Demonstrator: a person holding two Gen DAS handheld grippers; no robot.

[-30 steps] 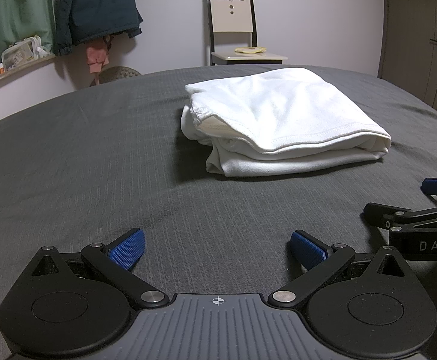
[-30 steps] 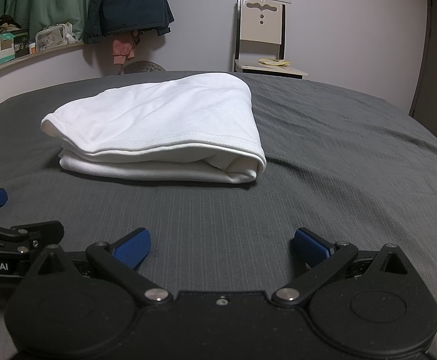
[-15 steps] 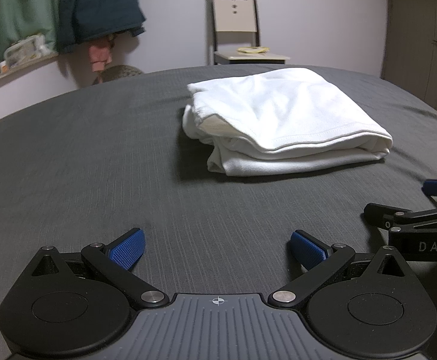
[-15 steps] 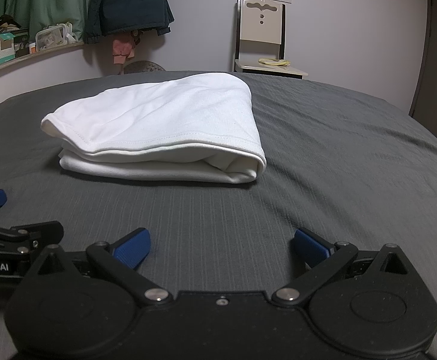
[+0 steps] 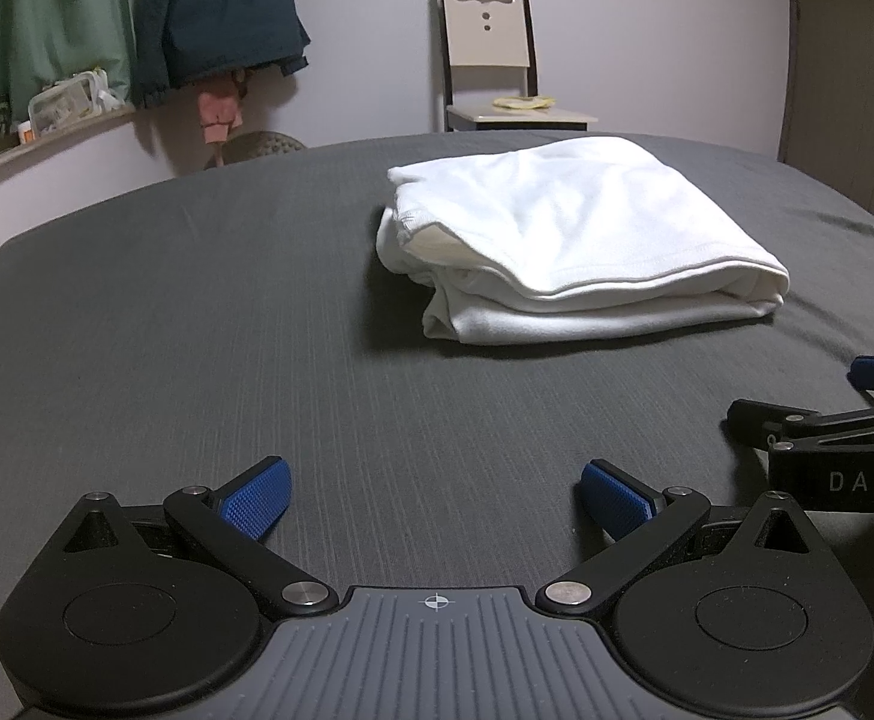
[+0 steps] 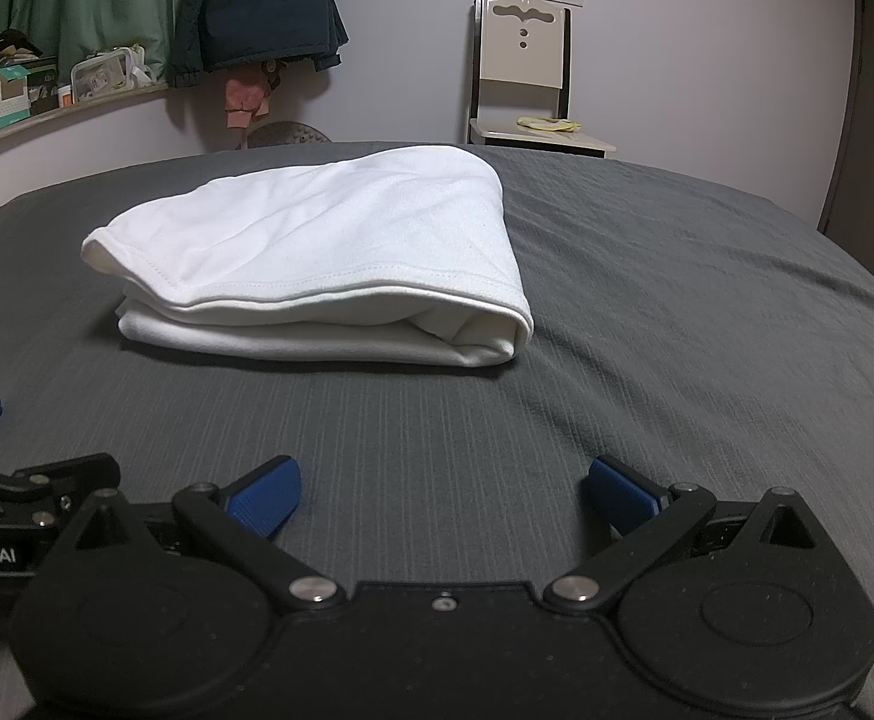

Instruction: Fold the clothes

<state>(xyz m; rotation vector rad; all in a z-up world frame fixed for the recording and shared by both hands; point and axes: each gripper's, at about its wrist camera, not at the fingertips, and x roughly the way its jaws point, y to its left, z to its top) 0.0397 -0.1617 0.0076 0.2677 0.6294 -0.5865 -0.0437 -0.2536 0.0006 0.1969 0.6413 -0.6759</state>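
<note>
A white garment (image 5: 574, 234) lies folded in a thick stack on the dark grey bed cover (image 5: 197, 312); in the right wrist view the same white garment (image 6: 329, 252) lies ahead and left of centre. My left gripper (image 5: 434, 504) stands open low over the cover, well short of the stack, with nothing between its blue pads. My right gripper (image 6: 442, 501) is open too and holds nothing. Part of the right gripper (image 5: 826, 444) shows at the right edge of the left wrist view; part of the left gripper (image 6: 11, 498) shows at the left edge of the right wrist view.
A cream chair (image 5: 490, 60) with a yellowish item on its seat stands against the far wall. Dark and green clothes (image 5: 215, 12) hang at the back left above a cluttered shelf (image 5: 35, 120). A door (image 5: 850, 78) is at the right.
The left wrist view has shifted slightly, so the folded garment sits a little differently in frame. Both grippers stay open and the garment has not moved.
</note>
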